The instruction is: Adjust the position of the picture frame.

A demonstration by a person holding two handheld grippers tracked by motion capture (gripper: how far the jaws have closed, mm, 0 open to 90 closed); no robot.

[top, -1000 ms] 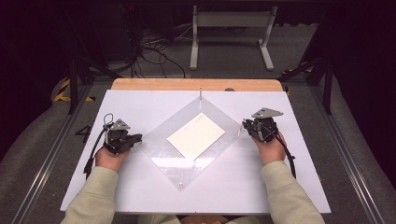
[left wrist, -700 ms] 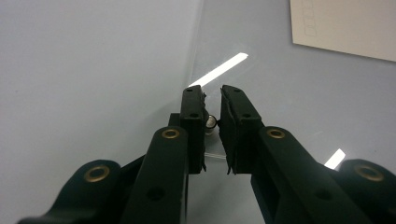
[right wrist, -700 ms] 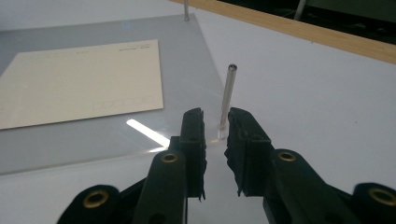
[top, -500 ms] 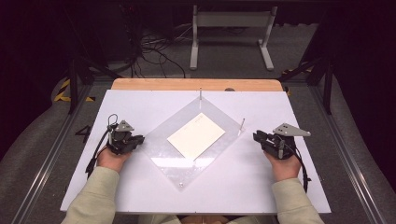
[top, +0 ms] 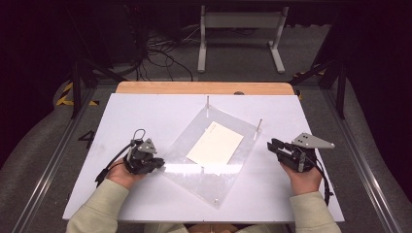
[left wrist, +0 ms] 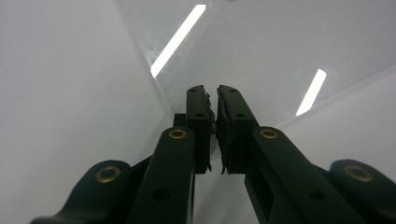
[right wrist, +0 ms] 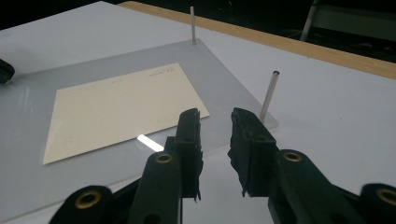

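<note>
A clear plastic plate (top: 194,175) lies turned like a diamond on the white table (top: 145,111), with a cream card (top: 215,143) on it. Thin metal pins stand at its far corner (top: 208,103) and right corner (top: 259,127). My left gripper (top: 159,164) sits at the plate's left corner; its jaws (left wrist: 212,93) are shut with a hairline gap and nothing between them. My right gripper (top: 271,144) hovers to the right of the plate, apart from it. Its jaws have just been opening and stand open on nothing (right wrist: 215,116), facing the card (right wrist: 121,105) and the near pin (right wrist: 268,95).
A wooden strip (top: 204,87) runs along the table's far edge. Beyond it on the floor are a white metal stand (top: 240,29) and loose cables (top: 165,53). Bare white table lies on both sides of the plate and in front of it.
The right gripper has drawn back from the plate's right corner, moving right and nearer the person. The left gripper has slid right, up to the plate's left corner.
</note>
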